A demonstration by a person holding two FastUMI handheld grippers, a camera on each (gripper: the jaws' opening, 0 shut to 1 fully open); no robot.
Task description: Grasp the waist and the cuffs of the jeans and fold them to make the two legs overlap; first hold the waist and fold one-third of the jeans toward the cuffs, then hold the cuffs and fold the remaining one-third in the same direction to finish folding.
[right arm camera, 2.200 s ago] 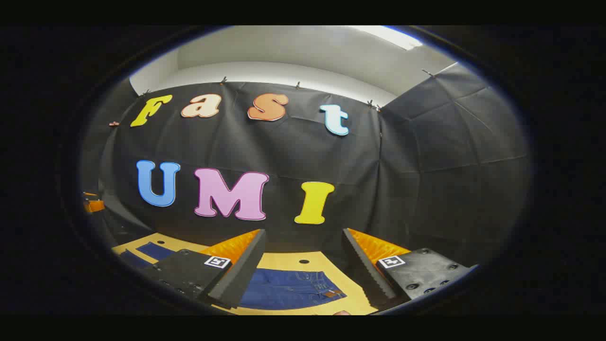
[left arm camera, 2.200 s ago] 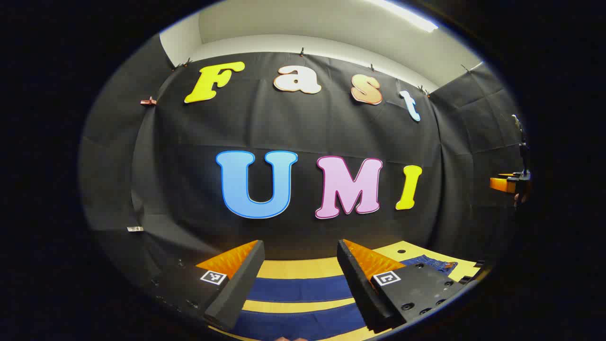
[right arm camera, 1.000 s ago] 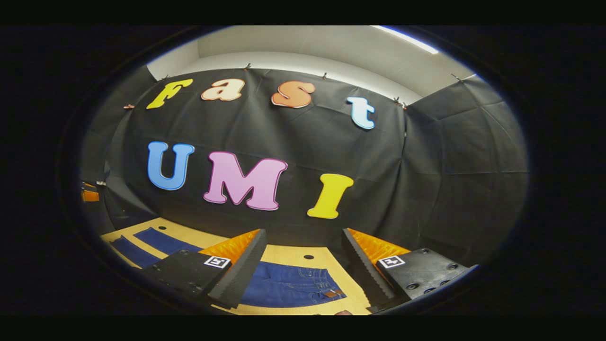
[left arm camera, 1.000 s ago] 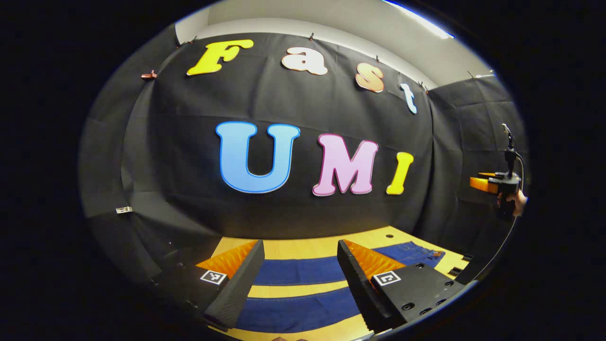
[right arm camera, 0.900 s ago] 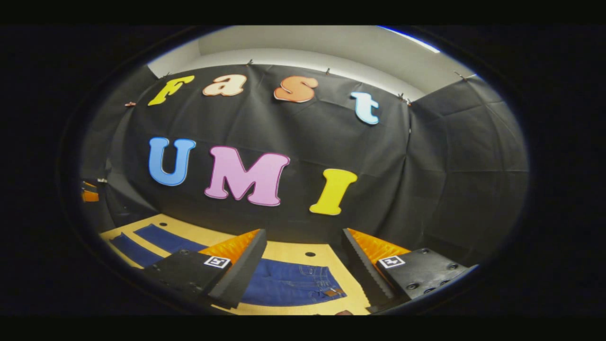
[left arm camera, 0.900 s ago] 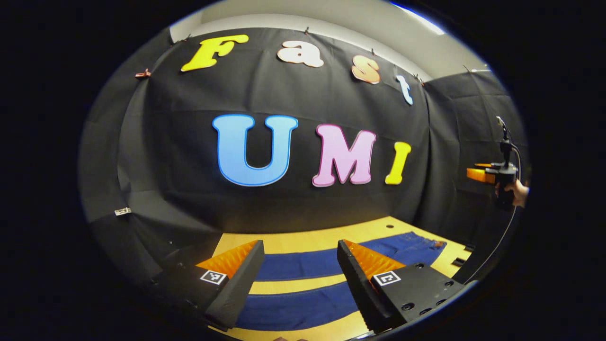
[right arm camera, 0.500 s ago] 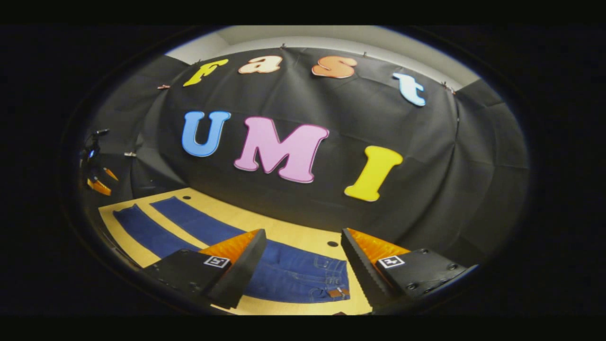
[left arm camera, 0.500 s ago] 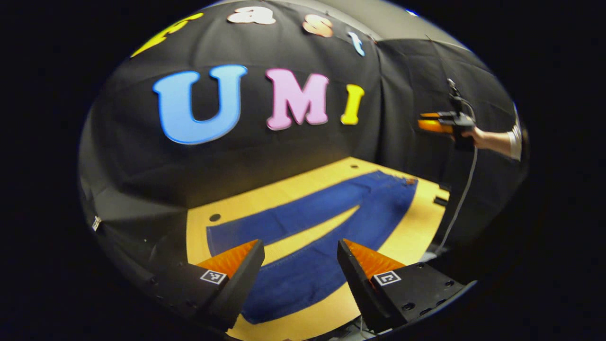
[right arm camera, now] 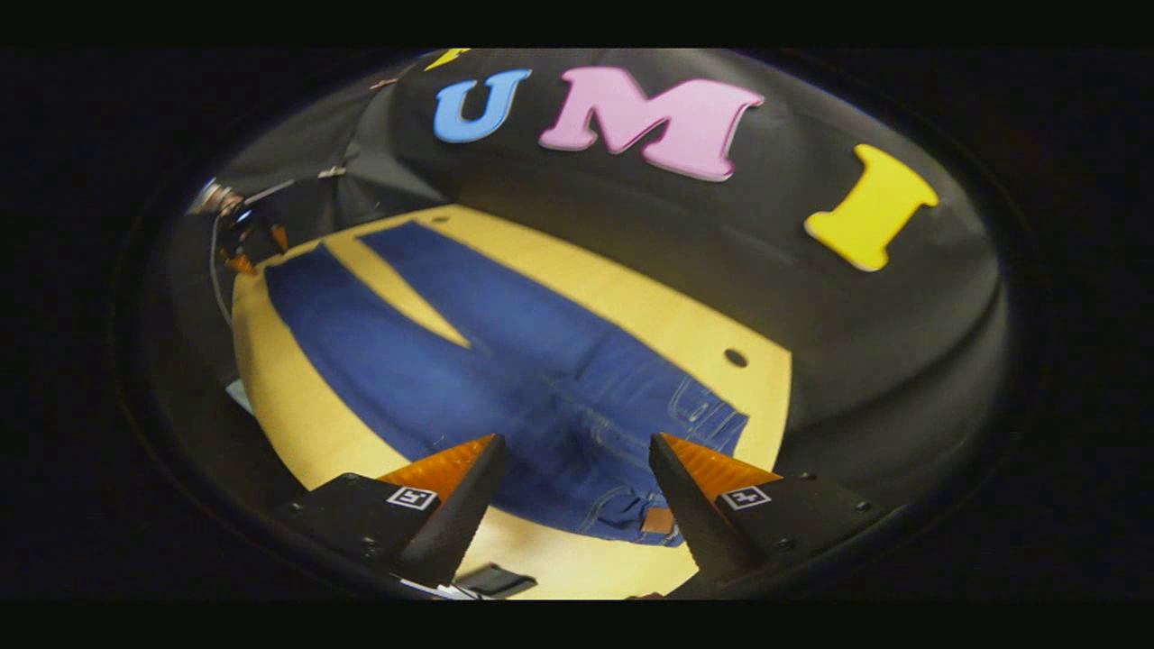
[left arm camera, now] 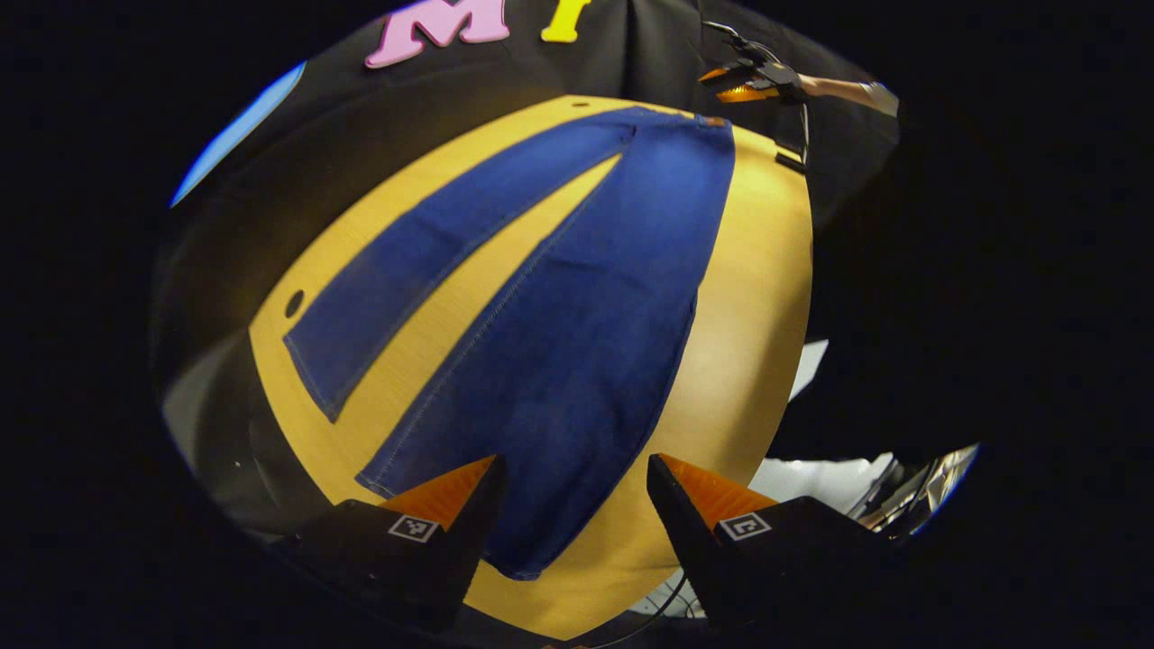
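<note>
We see the dark blue denim jeans point(left arm camera: 577, 297) spread flat along the yellow wooden worktop point(left arm camera: 748, 297), legs apart in a V. Our left gripper point(left arm camera: 570, 505) hangs over the near cuff, jaws apart; our right gripper point(right arm camera: 577, 491) hangs over the waist, jaws apart too

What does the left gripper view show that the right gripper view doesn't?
Left gripper view: the leg ends up close, with the near cuff lying below the open left gripper. Right gripper view: the waist with its brown patch, below the open right gripper. Shared: the jeans lying flat on the wooden table, legs apart, not yet folded.
</note>
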